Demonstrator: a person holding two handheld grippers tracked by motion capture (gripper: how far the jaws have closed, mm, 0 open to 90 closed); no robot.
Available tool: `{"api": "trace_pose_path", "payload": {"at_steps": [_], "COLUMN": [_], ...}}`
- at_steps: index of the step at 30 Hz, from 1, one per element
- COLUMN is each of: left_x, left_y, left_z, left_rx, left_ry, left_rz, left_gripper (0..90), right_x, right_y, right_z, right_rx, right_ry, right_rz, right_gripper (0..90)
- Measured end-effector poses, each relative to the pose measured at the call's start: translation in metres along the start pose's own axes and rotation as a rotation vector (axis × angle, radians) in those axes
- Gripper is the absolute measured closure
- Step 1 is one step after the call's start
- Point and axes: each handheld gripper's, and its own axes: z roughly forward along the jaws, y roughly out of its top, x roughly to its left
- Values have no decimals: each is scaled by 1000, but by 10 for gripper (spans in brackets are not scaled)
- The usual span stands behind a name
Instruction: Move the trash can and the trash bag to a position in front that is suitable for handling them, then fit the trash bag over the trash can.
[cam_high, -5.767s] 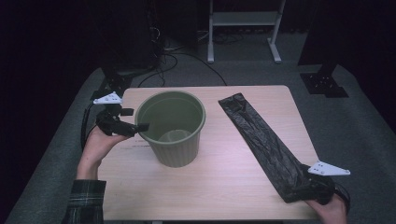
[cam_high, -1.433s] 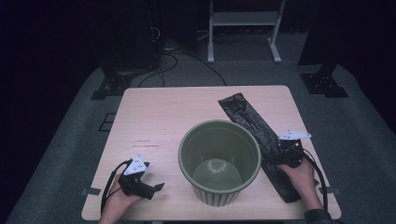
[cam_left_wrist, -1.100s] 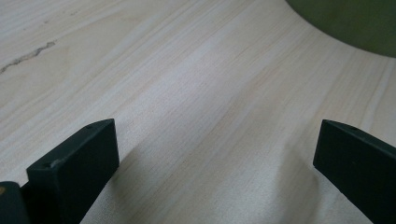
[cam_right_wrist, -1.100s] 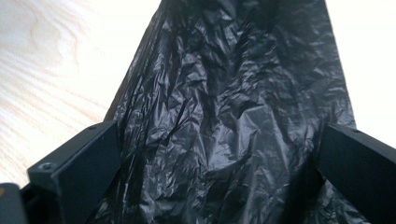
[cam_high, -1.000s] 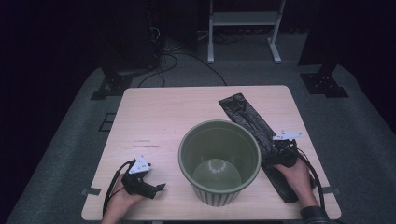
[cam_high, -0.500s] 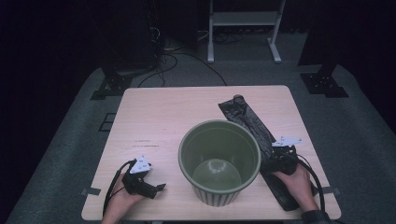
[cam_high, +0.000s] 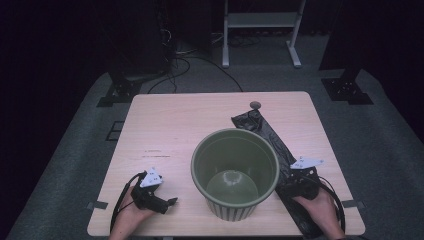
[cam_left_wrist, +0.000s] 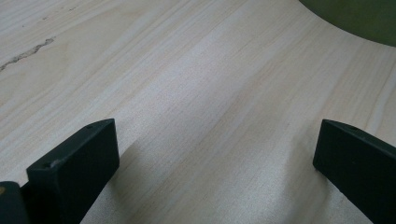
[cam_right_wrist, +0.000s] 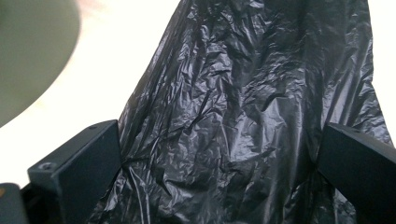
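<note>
A green plastic bin (cam_high: 235, 175) stands upright and empty near the table's front edge. Right of it lies a long, flat black plastic bag (cam_high: 270, 137), part of it hidden behind the bin. My right gripper (cam_high: 296, 176) rests on the bag's near part beside the bin. In the right gripper view that gripper (cam_right_wrist: 219, 140) is open, with the crinkled bag (cam_right_wrist: 243, 93) spread between and beyond its jaws. My left gripper (cam_high: 170, 202) lies at the front left, apart from the bin. In its own view it (cam_left_wrist: 217, 140) is open over bare wood.
A small grey round disc (cam_high: 255, 105) lies on the table (cam_high: 170, 125) just past the bag's far end. The bin's wall (cam_left_wrist: 359, 18) curves in at the top right of the left gripper view. A white rack and cables stand on the floor beyond.
The bin went from far left to front centre. Over the last second my right gripper drew back toward the person along the bag, the bag slid with it, uncovering the disc. The left gripper stayed put.
</note>
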Motion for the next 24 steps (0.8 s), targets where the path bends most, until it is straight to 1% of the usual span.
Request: {"api": "trace_pose_path", "payload": {"at_steps": [5,7,9,11,15,17,18,21,24], "left_x": [0,0,-1,-1,-1,-1,-1,-1,-1], "left_y": [0,0,0,0,-1,-1,0,-1,-1], "left_z": [0,0,0,0,-1,-1,-1,-1,-1], "left_rx": [0,0,0,0,1,1,1,1,0], "left_ry": [0,0,0,-1,-1,-1,-1,0,0], "left_rz": [0,-1,0,1,1,0,1,1,1], "left_gripper": [0,0,0,0,0,0,0,0,0], "right_x": [7,8,8,8,6,5,4,2,-1], "right_y": [-8,-9,-7,-3,5,9,11,18,25], "right_z": [-7,-9,-11,-13,-14,-13,-12,-8,-4], "right_rx": [-3,-3,-16,-36,-53,-63,-73,-72,-90], "right_ry": [7,0,-4,-1,5,13,14,10,11], "right_rz": [-8,-13,-18,-17,-11,0,2,3,8], "right_gripper": [0,0,0,0,0,0,0,0,0]}}
